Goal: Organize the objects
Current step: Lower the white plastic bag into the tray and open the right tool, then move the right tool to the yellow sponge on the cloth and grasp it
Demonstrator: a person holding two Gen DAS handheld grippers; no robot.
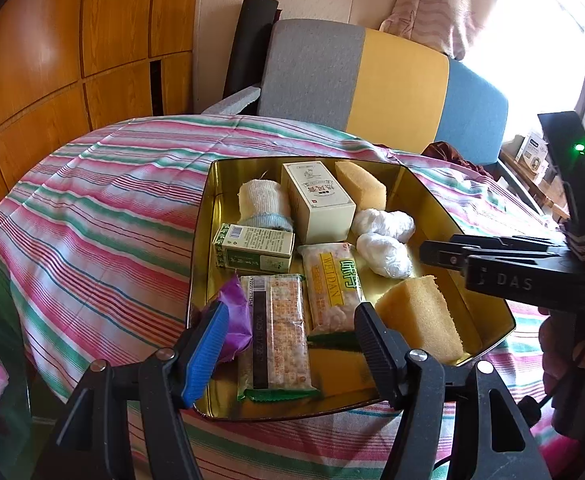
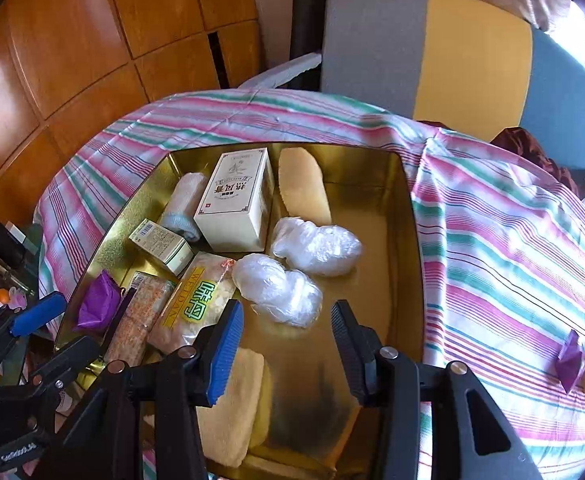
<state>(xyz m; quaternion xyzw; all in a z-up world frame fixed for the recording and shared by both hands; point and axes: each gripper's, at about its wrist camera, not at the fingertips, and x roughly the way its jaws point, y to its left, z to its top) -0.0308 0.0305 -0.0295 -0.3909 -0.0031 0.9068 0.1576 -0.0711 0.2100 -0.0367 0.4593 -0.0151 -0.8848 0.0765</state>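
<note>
A gold tray (image 1: 432,200) (image 2: 372,200) on the striped cloth holds a white box (image 1: 318,200), a green box (image 1: 252,248), a rolled towel (image 1: 262,204), two yellow sponges (image 1: 362,184) (image 1: 418,320), two white plastic bundles (image 2: 316,246) (image 2: 278,290), two snack packets (image 1: 274,332) (image 1: 334,288) and a purple wrapper (image 1: 234,316). My left gripper (image 1: 292,350) stands open over the near packet, its pads clear of it. My right gripper (image 2: 286,352) hangs open above bare tray floor, beside the near sponge (image 2: 232,400).
Another purple wrapper (image 2: 570,360) lies on the cloth right of the tray, next to a tan thing at the frame edge. A chair (image 1: 396,80) with a grey, yellow and blue back stands behind the table. Wooden panels (image 1: 52,60) line the left wall.
</note>
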